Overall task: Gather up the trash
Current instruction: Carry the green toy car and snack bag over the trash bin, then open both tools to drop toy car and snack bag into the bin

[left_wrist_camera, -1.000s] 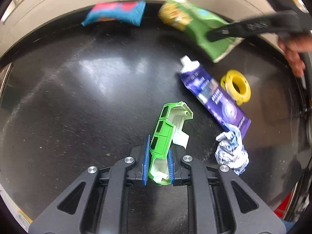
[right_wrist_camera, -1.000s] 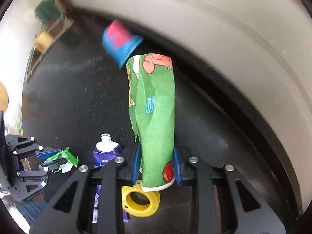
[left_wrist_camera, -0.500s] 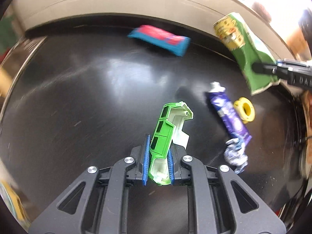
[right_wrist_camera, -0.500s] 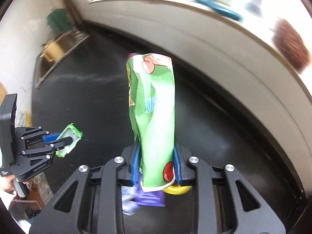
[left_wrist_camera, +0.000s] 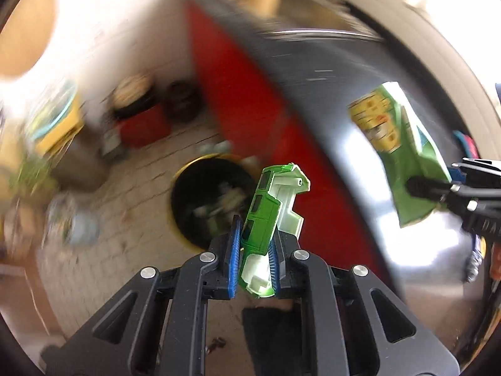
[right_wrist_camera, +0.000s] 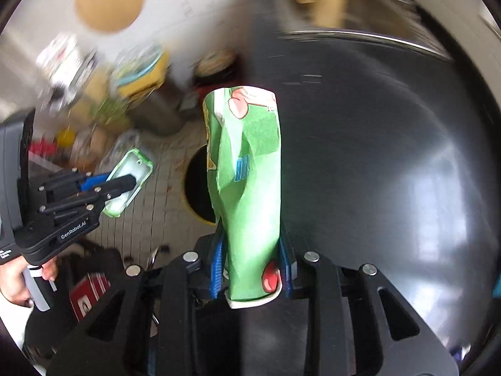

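1. A round dark bin (left_wrist_camera: 206, 200) with a yellow rim stands on the tiled floor (left_wrist_camera: 131, 219), beside the red front of the counter (left_wrist_camera: 238, 100). Blurred scraps lie inside it; what they are cannot be told.
2. In the right wrist view the same bin (right_wrist_camera: 195, 188) shows as a dark opening, half hidden behind the green snack bag (right_wrist_camera: 250, 188).
3. The left gripper (left_wrist_camera: 253, 260) is clenched on a green toy car shell (left_wrist_camera: 266, 216). Its blue pads press the shell's lower end from both sides, and the shell stands up and leans a little to the right.
4. This gripper points steeply down, and the shell sits in the picture just right of the bin's mouth, over the floor and the counter's edge.
5. The right gripper (right_wrist_camera: 252, 266) is clenched on the snack bag, pads pressing its bottom end; the bag stands upright out of the jaws.
6. It too points steeply down, above the near edge of the black countertop (right_wrist_camera: 375, 156), with the bin just left beyond the bag.
7. From the right wrist, the left gripper (right_wrist_camera: 125, 185) appears at left, held by a hand (right_wrist_camera: 15, 285), with the car shell (right_wrist_camera: 128, 185) over the floor.
8. From the left wrist, the right gripper (left_wrist_camera: 416, 186) reaches in from the right, holding the snack bag (left_wrist_camera: 404, 156) above the countertop (left_wrist_camera: 360, 119).
9. Blurred clutter lies on the far floor at left.
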Demonstrator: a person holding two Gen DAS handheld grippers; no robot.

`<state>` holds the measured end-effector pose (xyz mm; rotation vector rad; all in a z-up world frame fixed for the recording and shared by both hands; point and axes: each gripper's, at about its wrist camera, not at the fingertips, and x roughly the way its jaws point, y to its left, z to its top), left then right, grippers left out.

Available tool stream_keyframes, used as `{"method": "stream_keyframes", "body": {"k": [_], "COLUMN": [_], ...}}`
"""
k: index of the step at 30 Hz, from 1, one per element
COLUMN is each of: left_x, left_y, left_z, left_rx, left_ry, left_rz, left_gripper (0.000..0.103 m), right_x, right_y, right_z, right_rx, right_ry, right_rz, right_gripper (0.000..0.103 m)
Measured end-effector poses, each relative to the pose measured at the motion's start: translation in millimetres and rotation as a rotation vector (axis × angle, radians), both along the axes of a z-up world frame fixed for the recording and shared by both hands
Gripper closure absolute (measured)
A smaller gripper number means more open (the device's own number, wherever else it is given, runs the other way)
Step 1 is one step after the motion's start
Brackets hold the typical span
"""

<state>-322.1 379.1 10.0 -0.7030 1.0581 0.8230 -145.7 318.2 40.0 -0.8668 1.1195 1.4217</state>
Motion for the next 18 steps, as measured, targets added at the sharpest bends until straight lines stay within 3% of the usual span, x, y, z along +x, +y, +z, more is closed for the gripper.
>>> {"method": "stream_keyframes", "body": {"k": [3, 7, 13, 18], "left_x": [-38, -52, -50, -49], "left_y": [15, 39, 71, 92], "left_z": [-32, -99, -219, -293], "left_rx": [-0.049, -0.103, -0.165, -0.208], "left_ry": [0.001, -0.017, -0.022, -0.029], "left_rz": [0.066, 0.109, 0.168, 0.206], "left_gripper": [0.088, 0.088, 0.088, 0.088], "right_x": [-62, -95, -97, -78], "right_y": [35, 82, 147, 156], "right_z": [-30, -93, -201, -275], "right_rx": [-0.067, -0.153, -0.237, -0.294], "right_ry": [-0.055, -0.086, -0.048, -0.024], "right_rz": [0.129, 0.136, 0.019, -0.048], "right_gripper": [0.074, 0.074, 0.074, 0.074]}}
